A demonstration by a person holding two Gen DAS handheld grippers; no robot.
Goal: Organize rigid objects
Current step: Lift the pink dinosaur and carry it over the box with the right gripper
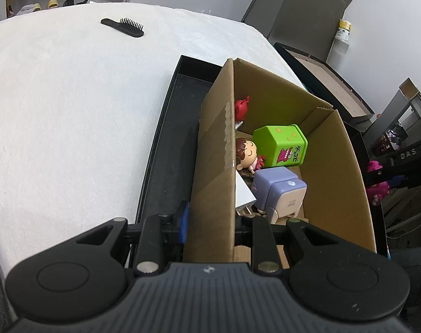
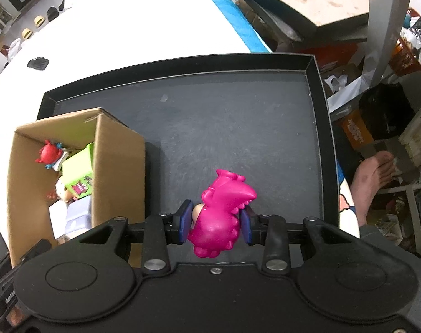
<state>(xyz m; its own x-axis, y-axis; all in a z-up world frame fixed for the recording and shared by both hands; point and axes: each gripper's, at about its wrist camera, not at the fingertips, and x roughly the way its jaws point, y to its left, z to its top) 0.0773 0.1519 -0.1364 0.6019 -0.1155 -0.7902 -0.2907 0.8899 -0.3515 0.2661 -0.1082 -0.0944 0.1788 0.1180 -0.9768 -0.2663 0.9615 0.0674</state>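
Now | right gripper fingers clamp glossy magenta plastic dinosaur toy | left gripper fingers straddle brown cardboard box wall, grip unclear | next: shift dinosaur lower-left over box, release.

Most of the black tray floor lies bare right of the cardboard box, giving open passage there. The box's tall walls fence its crowded inside, where a green cube and purple block fill the bottom. The white worktop is open apart from a far hairbrush.
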